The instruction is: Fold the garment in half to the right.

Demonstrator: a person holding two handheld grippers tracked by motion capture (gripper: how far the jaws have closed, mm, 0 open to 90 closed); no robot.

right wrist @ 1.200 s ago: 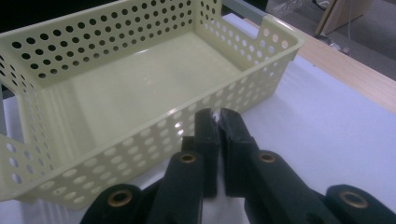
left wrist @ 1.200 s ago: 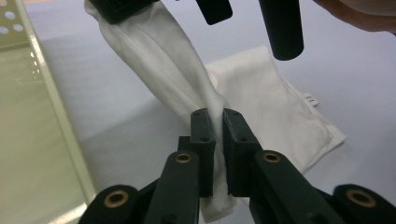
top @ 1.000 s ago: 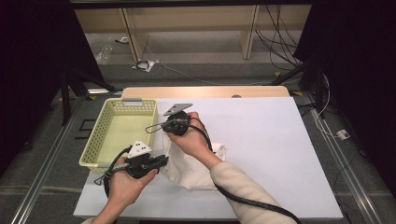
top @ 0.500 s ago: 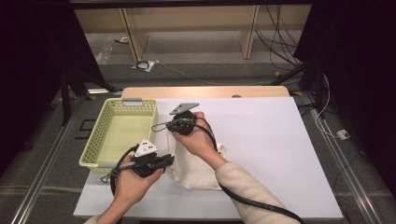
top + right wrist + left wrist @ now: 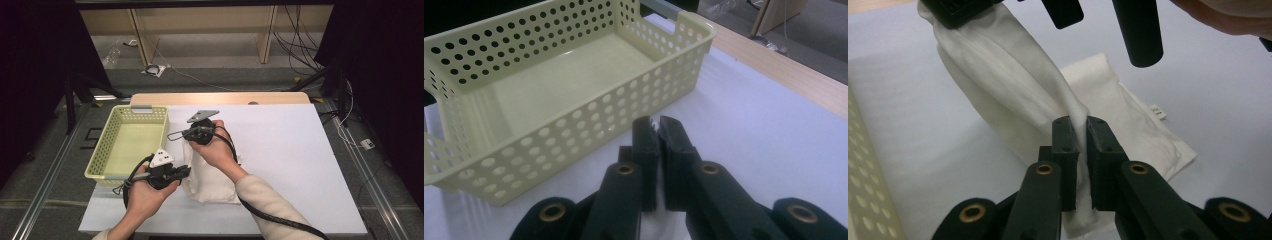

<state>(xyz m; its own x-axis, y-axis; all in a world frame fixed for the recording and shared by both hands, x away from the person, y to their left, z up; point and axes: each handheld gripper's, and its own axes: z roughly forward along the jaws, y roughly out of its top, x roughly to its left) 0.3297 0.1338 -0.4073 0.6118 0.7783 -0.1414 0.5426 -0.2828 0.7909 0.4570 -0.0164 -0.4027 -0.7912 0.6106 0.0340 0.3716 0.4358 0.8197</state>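
White sheeting covers the surface (image 5: 300,165), with a strip of bare wood showing along its far edge. Nearest the person, the left tongs (image 5: 186,171) sit low by the near end of a white cloth bag (image 5: 212,180) and are closed on a fold of it; in the left gripper view the cloth (image 5: 1013,95) runs up from between the pads in a taut band to the other tongs above. Farther out, the right tongs (image 5: 176,135) are also clamped shut; a sliver of white peeks between the pad tips in the right gripper view (image 5: 655,131), most likely the same cloth, though too little shows to be sure. The rest of the bag lies flat on the sheeting on the person's side of the right tongs, partly covered by the right hand (image 5: 212,147) and forearm, so its full outline is hard to read. A small tag (image 5: 1158,111) sticks out at one edge, its print too tiny to make out.

Just beyond both tongs, on the left, stands a pale yellow perforated basket (image 5: 107,150), close to the right tongs' tips. Past the surface's far edge, the floor carries loose cables (image 5: 160,70) and wooden furniture legs (image 5: 142,40), and dark curtains close off both sides of the room.
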